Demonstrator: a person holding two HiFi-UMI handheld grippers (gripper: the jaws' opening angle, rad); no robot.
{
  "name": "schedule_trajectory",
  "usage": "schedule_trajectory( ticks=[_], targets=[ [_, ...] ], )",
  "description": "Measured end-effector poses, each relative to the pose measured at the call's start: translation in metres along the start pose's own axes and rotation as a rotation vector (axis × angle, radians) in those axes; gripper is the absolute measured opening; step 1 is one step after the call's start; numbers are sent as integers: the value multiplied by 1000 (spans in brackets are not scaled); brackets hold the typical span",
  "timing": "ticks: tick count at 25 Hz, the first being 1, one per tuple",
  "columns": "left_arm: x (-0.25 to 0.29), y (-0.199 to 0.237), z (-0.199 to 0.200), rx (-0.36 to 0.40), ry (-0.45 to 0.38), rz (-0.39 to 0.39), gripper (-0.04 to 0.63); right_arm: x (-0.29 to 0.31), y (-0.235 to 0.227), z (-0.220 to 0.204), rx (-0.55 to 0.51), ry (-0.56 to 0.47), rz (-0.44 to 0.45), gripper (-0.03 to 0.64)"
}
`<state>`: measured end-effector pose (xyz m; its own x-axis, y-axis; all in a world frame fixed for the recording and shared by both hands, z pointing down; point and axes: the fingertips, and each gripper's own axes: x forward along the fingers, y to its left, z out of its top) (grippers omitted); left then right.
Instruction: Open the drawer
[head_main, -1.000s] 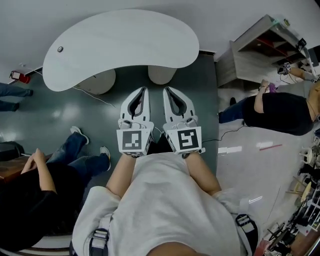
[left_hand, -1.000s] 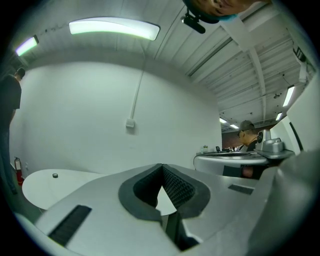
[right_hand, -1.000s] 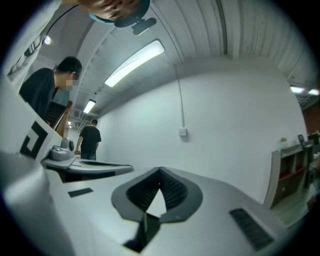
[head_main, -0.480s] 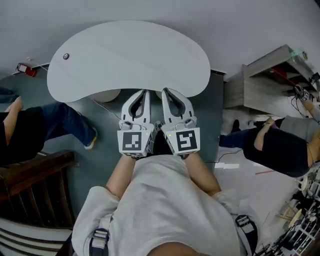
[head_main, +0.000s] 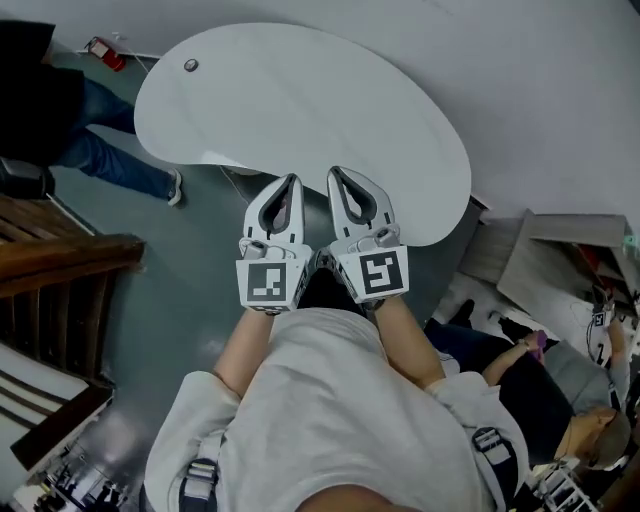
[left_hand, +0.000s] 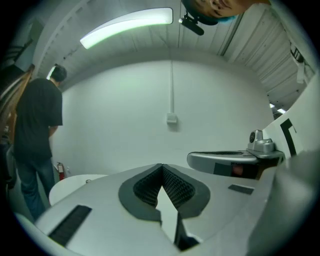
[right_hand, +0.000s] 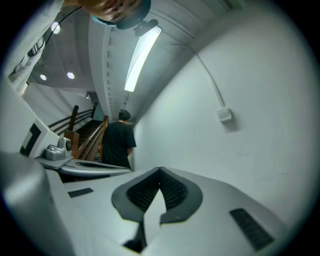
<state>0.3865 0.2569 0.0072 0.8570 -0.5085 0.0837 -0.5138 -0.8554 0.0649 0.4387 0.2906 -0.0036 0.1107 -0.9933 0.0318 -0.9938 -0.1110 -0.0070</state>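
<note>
White worktop (head_main: 300, 100), kidney-shaped, with a small round grommet (head_main: 190, 65) near its far left end, fills the upper middle of my head view. Its curved near edge runs from the upper left down to a rounded right end close to the grey wall (head_main: 560, 90). I hold the left gripper (head_main: 290, 181) and the right gripper (head_main: 335, 172) side by side and level, just apart from each other, and in the head view their tips lie across that near edge. Each gripper view shows its fingers clenched tip to tip on nothing. Ahead of both is plain wall, with a small box (left_hand: 171, 118) and a cable running up from it. Open teal floor (head_main: 190, 290) lies to my left, bounded at the picture's left edge by a dark wooden stair rail (head_main: 60, 255). A person in a black top (head_main: 35, 70) stands off the worktop's far left end, near a red extinguisher (head_main: 105, 52) by the wall. To my right the room is tighter. A pale wooden unit (head_main: 560, 255) stands just past the worktop's right end, and another person (head_main: 545, 395) is low down beside it, close to my right elbow. As for the drawer, I cannot pick one out in any view.
</note>
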Motion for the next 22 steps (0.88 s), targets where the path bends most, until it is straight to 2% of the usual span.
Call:
schedule_trajectory(
  ticks=[5,11,15,18,20,22],
  targets=[
    [-30,72,-11,-3,-12,233,5,56,66,-6,0,-5,253,12],
    [-86,148,-18,-32,-22,442,6,99,162,-12,-20,2,484,12],
    [-117,194,-25,-48,-18,516,5,124,212,-20,-20,-4,565,12],
    [-132,219,-35,-68,-17,547,5,139,245,-32,-43,38,621,12],
    [-137,234,-48,-65,-11,556,6,148,262,-51,-39,85,665,12],
    [-138,250,-68,-93,1,570,5,164,275,-65,-33,75,681,12]
  ],
)
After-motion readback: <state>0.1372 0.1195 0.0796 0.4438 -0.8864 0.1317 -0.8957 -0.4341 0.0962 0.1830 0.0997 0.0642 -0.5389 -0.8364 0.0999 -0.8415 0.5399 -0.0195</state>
